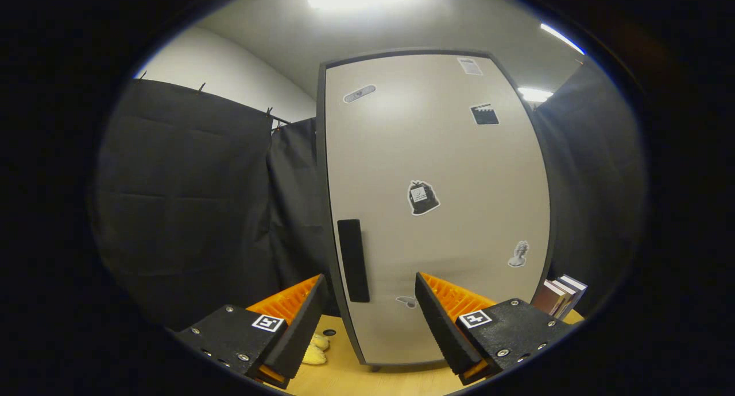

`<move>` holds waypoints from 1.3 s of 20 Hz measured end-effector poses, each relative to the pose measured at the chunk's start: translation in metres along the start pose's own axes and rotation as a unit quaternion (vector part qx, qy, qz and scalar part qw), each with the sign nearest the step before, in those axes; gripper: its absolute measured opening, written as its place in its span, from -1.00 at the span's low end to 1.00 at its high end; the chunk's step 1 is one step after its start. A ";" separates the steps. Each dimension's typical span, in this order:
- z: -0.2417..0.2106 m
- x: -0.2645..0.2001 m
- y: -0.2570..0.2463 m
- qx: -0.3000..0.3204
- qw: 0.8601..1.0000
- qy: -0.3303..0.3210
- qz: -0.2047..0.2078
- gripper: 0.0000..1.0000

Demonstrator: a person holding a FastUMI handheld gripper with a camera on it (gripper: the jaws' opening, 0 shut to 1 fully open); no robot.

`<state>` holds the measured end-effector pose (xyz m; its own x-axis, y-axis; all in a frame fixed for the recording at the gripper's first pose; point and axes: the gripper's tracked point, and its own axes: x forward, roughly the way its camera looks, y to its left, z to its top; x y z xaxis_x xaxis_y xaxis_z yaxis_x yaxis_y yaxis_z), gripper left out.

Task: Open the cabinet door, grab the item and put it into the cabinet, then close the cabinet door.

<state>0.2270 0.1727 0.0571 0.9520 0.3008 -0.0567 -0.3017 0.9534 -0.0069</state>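
Tongs (pixel 367 321) stand wide and hold nothing, aimed at the closed cabinet door (pixel 436 201), which rises upright from the table (pixel 356 379) just ahead. To open it well, I would close on the dark handle (pixel 352 260) — a bar with its long axis vertical, near the door's left edge — and pull outward along the door's swing. The item, seemingly a yellow plush toy (pixel 315 350), lies on the table beside the left finger.
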 end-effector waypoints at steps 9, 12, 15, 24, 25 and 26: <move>-0.012 0.065 0.004 -0.003 0.999 0.026 -0.019 0.75; -0.014 0.079 0.008 -0.005 0.999 0.033 -0.022 0.51; -0.024 0.093 0.018 -0.034 0.998 0.052 -0.017 0.37; -0.037 0.099 0.015 -0.031 0.995 0.090 -0.029 -0.45; -0.036 0.098 0.015 -0.030 0.995 0.090 -0.027 -0.46; -0.036 0.095 0.016 -0.027 0.995 0.091 -0.026 -0.46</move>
<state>0.3105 0.2161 0.0161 0.9424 0.2376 -0.2354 -0.2600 0.9632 -0.0686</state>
